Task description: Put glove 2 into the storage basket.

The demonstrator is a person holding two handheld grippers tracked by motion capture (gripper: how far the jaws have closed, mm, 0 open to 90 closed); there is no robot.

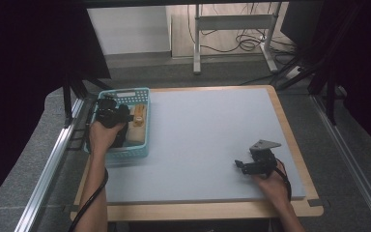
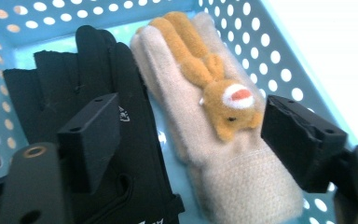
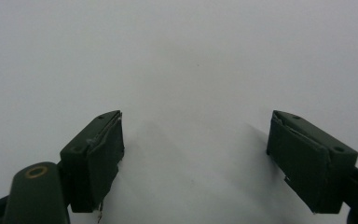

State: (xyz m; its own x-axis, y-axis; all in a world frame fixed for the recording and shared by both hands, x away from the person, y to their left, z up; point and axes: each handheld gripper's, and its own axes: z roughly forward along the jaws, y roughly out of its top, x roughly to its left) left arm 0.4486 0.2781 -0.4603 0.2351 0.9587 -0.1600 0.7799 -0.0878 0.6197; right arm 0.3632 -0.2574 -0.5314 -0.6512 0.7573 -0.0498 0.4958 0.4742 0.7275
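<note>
A turquoise perforated basket stands at the table's left edge. Inside it lie a black glove and, beside it, a beige knitted glove with an orange plush animal sewn on top; the beige glove also shows from above. My left gripper hovers over the basket, its jaws standing open above the two gloves with nothing pinched. My right gripper rests low over the grey mat near the front right, open with bare mat between its jaws.
The grey mat covers most of a wooden tabletop. A metal rail runs along the left side. Behind the table stand desk legs with loose cables and dark curtains on both sides.
</note>
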